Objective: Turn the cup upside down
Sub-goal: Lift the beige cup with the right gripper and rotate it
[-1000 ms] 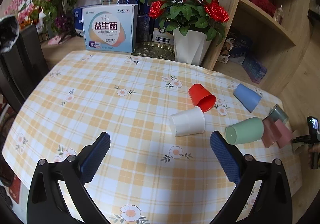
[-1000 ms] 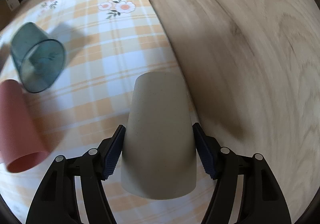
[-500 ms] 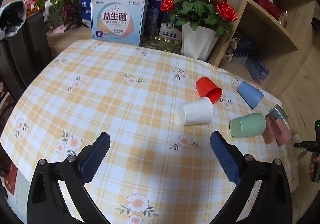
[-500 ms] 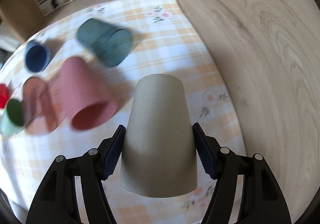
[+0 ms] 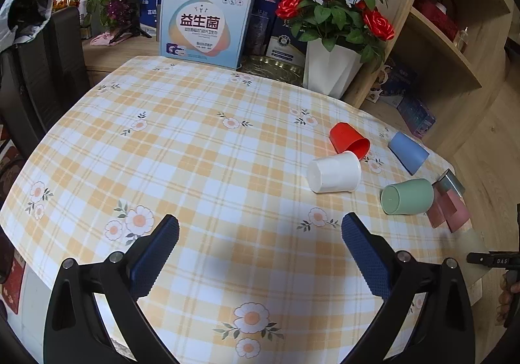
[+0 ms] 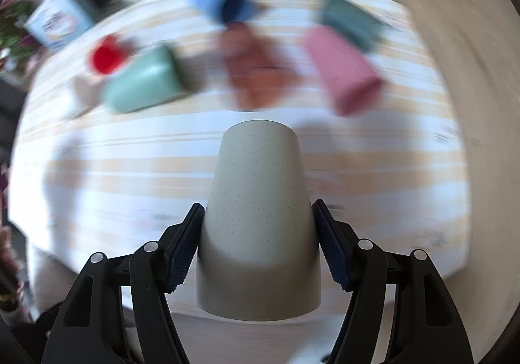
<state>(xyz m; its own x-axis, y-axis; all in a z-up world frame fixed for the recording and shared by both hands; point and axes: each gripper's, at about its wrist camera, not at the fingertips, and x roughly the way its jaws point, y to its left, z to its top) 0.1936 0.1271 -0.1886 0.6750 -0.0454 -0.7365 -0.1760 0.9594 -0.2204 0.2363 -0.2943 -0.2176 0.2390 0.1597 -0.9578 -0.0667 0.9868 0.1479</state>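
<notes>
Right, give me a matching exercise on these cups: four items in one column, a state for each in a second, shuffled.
Items:
1. beige cup
2. white cup
3. left tongs
4. dark teal cup

States:
a. open, holding nothing
b. gripped by the right tongs
c. on its side beside the red cup
d. lying behind the pink cup

Pairs: 1-b, 2-c, 3-a, 4-d

A home dining corner. Ahead of the left gripper lies a table under a checked floral tablecloth (image 5: 201, 149), with potted red roses (image 5: 328, 6) and a wooden shelf unit (image 5: 455, 48) beyond, a dark chair (image 5: 39, 77) to its left.
</notes>
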